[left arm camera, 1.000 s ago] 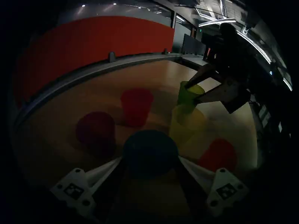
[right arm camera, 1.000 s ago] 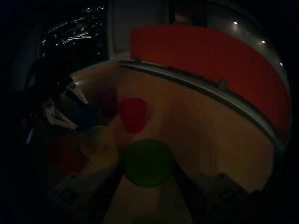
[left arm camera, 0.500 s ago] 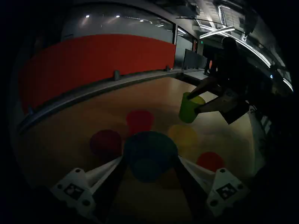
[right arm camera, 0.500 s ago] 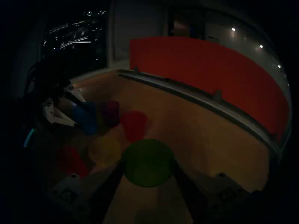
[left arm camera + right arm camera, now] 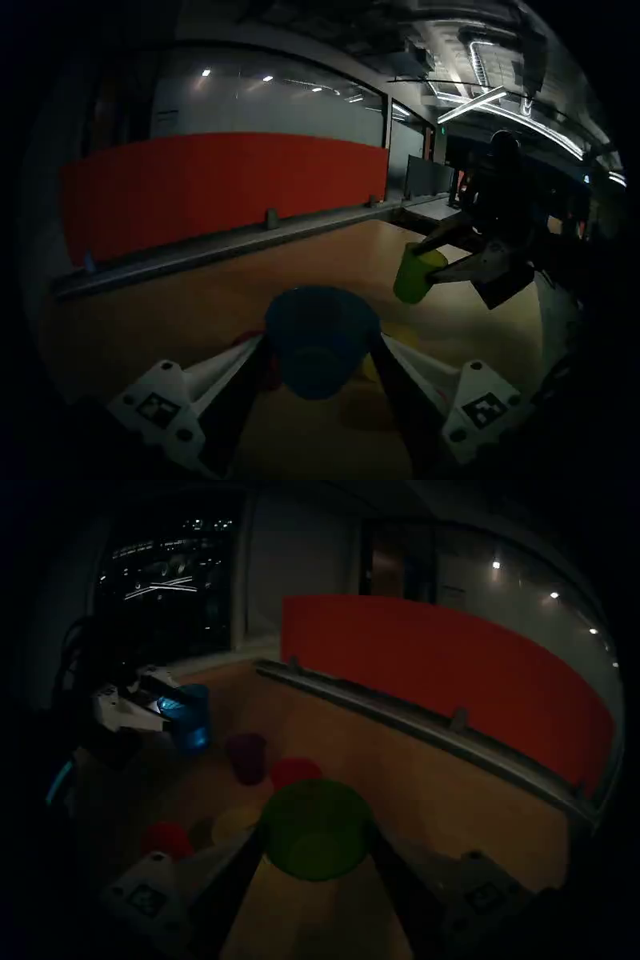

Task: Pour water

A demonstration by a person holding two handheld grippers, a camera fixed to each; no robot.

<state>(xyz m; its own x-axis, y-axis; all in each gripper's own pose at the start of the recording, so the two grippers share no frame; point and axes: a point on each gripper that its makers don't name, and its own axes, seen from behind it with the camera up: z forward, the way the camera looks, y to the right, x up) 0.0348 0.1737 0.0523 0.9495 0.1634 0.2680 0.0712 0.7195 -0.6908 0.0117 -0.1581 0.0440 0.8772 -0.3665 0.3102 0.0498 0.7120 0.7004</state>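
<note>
Blue cup (image 5: 322, 352) clenched between left tongs (image 5: 320, 340); green cup (image 5: 316, 840) clenched between right tongs (image 5: 316, 830).

Blue cup (image 5: 322, 340) smooth plastic; green cup (image 5: 317, 828) likewise; tabletop (image 5: 184, 312) wood-look, slight sheen; red partition (image 5: 224, 180) matt.

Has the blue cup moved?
Yes, upward. In the right gripper view the blue cup, once beside the purple cup on the table, now hangs above it.
</note>
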